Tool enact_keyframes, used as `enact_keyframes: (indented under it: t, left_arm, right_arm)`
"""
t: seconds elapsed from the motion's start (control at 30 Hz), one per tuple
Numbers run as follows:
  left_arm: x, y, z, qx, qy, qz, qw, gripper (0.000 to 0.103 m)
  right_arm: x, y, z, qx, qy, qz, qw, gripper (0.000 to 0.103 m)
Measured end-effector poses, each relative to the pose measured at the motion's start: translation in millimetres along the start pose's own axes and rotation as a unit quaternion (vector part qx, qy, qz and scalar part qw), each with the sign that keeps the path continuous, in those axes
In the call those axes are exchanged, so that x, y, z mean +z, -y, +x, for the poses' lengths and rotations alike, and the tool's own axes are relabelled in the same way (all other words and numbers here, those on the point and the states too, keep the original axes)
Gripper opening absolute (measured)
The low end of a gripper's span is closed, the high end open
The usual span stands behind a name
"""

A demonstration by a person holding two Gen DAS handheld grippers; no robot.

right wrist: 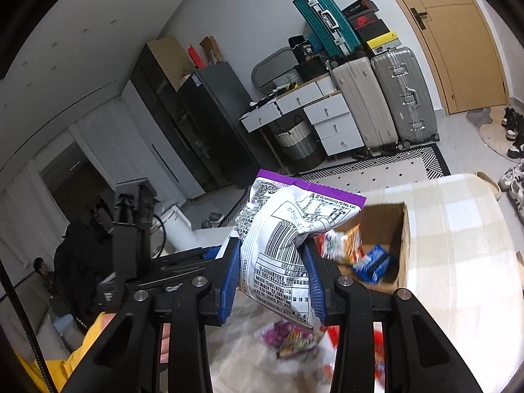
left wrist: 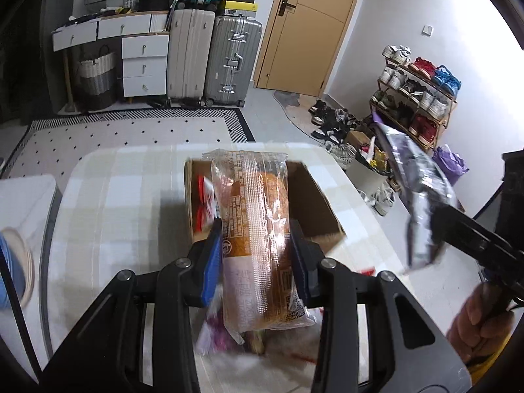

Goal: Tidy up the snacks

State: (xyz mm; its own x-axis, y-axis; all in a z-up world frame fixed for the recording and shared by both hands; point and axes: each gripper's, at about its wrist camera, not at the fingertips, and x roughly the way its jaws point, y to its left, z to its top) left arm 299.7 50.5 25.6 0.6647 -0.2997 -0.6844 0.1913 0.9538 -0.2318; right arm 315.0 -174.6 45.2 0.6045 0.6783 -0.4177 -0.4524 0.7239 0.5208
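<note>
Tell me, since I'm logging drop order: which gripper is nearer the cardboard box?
Left. The left gripper holds its bread packet right at the cardboard box rim; the right gripper is raised off to the side.

Purple-white snack bag (right wrist: 281, 249) reads "17399", "2020".

A cardboard box (left wrist: 314, 203) sits on the worktop (left wrist: 124, 203), toward its far edge, with packets (right wrist: 370, 262) inside it. The left hand-held gripper (left wrist: 257, 252) holds a wrapped bread roll (left wrist: 255, 229) above the near side of the box. To its right, the right hand-held gripper (right wrist: 273, 281) holds a snack bag (right wrist: 281, 245) above loose packets (right wrist: 291, 340) on the near worktop. Beyond the worktop lies a rug (left wrist: 131, 134), then drawers (left wrist: 144, 62) with suitcases (left wrist: 213, 62) to their right.
</note>
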Motion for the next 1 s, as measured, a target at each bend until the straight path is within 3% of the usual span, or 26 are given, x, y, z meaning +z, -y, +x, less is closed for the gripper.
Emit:
enact_keyframes:
  t: [0.23, 0.4, 0.73, 1.0]
  left_arm:
    - [58, -14, 53, 0.016, 0.000, -0.012, 0.9998, 0.034]
    - [79, -26, 91, 0.022, -0.019, -0.025, 0.9993, 0.034]
    - [86, -45, 158, 0.025, -0.053, -0.034, 0.9977, 0.034]
    - [88, -45, 177, 0.025, -0.054, -0.034, 0.9976, 0.034]
  right_arm:
    - [37, 16, 46, -0.031, -0.016, -0.014, 0.999, 0.038]
    - [47, 34, 73, -0.041, -0.031, -0.008, 0.999, 0.038]
    - [41, 61, 103, -0.060, -0.052, 0.003, 0.997, 0.038]
    - [39, 76, 109, -0.069, -0.054, 0.009, 0.996, 0.038]
